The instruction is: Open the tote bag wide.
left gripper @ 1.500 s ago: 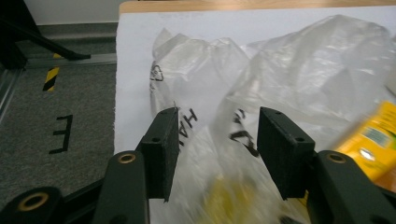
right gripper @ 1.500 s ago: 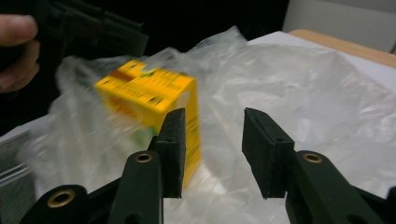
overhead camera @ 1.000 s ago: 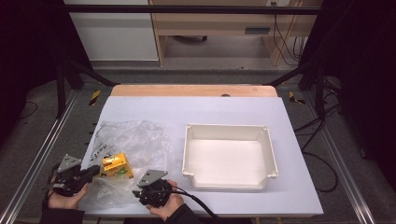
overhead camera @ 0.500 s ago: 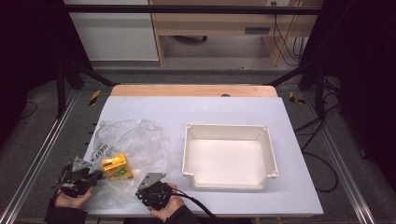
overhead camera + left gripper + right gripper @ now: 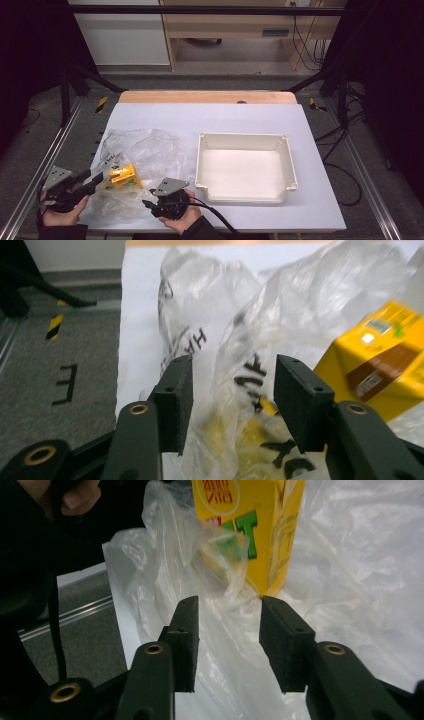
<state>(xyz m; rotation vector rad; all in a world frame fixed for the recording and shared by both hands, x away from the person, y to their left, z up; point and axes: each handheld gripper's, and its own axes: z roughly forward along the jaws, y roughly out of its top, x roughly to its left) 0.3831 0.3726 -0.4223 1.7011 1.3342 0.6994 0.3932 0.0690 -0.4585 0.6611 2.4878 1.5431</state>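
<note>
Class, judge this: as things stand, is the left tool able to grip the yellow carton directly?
Probably not. The left tool has just been opening, with clear plastic bag film between its jaws, and the yellow carton still sits wrapped in that bag off to one side.

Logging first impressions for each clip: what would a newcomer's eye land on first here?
Probably the bright yellow carton lying in the crumpled clear plastic bag at the table's near left. Next, the empty white tray to its right. The left gripper and right gripper flank the bag; their jaws have just been opening, with loose film between the pads.
</note>
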